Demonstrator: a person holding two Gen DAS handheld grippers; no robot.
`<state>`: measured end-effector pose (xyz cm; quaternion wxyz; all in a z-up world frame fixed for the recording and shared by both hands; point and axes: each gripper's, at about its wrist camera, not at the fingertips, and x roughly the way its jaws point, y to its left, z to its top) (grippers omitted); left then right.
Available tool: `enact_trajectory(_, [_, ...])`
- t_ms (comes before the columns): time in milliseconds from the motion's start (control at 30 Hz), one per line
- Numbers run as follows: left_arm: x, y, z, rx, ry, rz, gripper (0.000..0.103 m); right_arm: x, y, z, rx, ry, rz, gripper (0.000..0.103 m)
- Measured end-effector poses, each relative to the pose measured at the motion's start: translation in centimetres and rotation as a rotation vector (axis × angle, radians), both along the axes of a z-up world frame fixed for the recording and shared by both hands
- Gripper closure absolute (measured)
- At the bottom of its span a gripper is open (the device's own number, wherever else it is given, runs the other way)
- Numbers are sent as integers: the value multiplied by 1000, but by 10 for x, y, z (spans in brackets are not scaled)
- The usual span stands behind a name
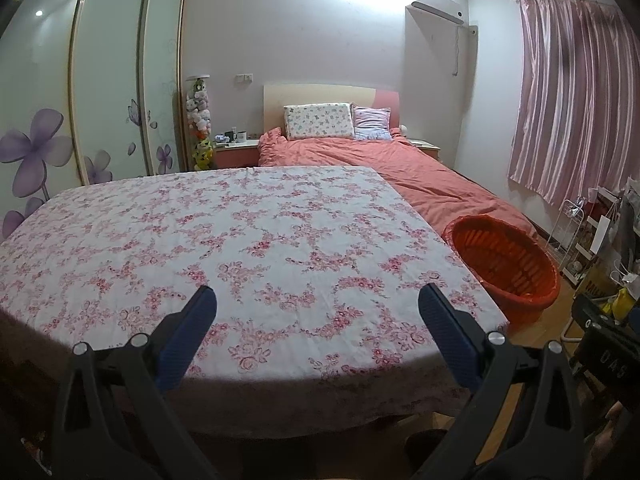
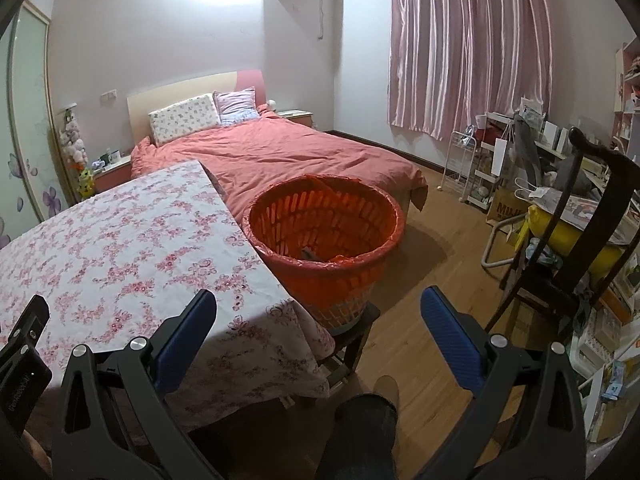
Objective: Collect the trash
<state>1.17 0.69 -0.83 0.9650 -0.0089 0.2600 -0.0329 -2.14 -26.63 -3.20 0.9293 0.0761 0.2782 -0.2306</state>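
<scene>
White cloth with pink rose sprays covers the worktop (image 1: 240, 240), every bit of it patterned. Just beside the worktop's right edge, an orange-red slatted basket (image 2: 324, 236) lined in matching orange-red film. Beyond the worktop, the bed (image 2: 280, 156) wears a plain salmon-pink cover, with one white pillow (image 1: 319, 121) in small floral print and a lilac striped pillow (image 1: 372, 123) next to it. Right of the bed, glossy pink curtains (image 2: 468, 48). Left of the worktop, a pale frosted wardrobe (image 1: 108, 80) with purple flowers. Both tongs, left (image 1: 317, 300) and right (image 2: 319, 302): black arms, blue textured pads.
</scene>
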Motion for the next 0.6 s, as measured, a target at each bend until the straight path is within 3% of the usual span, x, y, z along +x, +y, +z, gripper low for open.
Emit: enact_trajectory(600, [-4, -1, 9, -5, -23, 0, 4, -5, 4, 6, 6, -28, 15, 2])
